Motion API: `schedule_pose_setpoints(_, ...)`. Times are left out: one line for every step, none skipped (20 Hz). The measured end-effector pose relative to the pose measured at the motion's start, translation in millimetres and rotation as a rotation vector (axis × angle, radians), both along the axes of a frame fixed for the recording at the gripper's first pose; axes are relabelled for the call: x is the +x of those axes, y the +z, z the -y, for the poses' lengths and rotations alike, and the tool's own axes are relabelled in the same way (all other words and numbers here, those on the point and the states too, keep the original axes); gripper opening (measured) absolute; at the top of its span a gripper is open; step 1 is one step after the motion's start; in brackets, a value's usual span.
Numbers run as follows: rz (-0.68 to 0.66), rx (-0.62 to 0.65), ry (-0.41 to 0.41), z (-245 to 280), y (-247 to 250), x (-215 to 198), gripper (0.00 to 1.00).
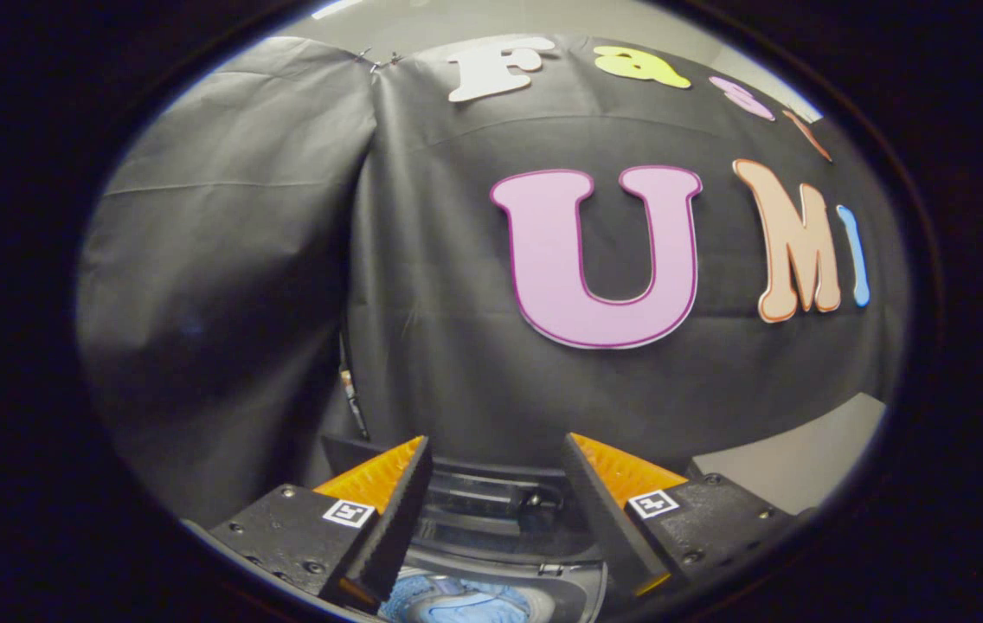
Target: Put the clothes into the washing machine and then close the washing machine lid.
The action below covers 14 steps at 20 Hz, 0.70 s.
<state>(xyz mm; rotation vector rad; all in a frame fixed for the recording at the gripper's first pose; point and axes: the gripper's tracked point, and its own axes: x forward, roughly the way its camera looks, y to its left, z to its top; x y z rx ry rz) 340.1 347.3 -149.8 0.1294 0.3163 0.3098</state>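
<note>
Spread wide and holding nothing, gripper [496, 510] hovers above the dark top-loading washing machine [491, 541], pale blue clothes [457, 601] seemingly already in its drum, so swinging the lid shut likely comes next

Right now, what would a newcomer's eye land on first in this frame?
The open gripper stands out first, its two fingers spread wide with nothing between them. Below and between them sits the washing machine, its lid up, with blue clothes lying in the drum. Beyond the fingers hangs the black cloth wall of the booth, and a pale tabletop shows beside the machine.
</note>
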Motion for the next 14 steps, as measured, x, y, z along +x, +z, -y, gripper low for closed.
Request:
schedule_pose_setpoints(-0.001, 0.008, -0.01, -1.4, -0.1, 7.9, 0.91)
schedule_pose_setpoints(0.0, 0.015, -0.019, -2.8, 0.5, 15.8, 0.91)
schedule_pose_setpoints(0.003, 0.02, -0.028, -3.1, -0.3, 22.8, 0.91)
schedule_pose_setpoints(0.009, 0.016, -0.037, -4.1, -2.0, 28.5, 0.91)
schedule_pose_setpoints(0.009, 0.005, -0.044, -6.2, -4.8, 34.2, 0.91)
schedule_pose_setpoints(0.006, -0.003, -0.049, -7.4, -9.0, 39.5, 0.91)
schedule_pose_setpoints(-0.005, -0.007, -0.053, -8.9, -13.7, 42.4, 0.91)
schedule_pose_setpoints(-0.015, -0.009, -0.062, -9.7, -18.9, 45.8, 0.91)
schedule_pose_setpoints(-0.024, -0.006, -0.069, -9.7, -23.7, 48.9, 0.91)
schedule_pose_setpoints(-0.027, -0.006, -0.075, -10.4, -26.9, 51.9, 0.91)
schedule_pose_setpoints(-0.028, -0.01, -0.079, -10.4, -29.6, 54.1, 0.91)
schedule_pose_setpoints(-0.031, -0.017, -0.079, -12.5, -34.3, 56.4, 0.91)
schedule_pose_setpoints(-0.035, -0.026, -0.08, -12.0, -37.5, 58.1, 0.91)
schedule_pose_setpoints(-0.043, -0.037, -0.081, -10.8, -40.8, 58.8, 0.91)
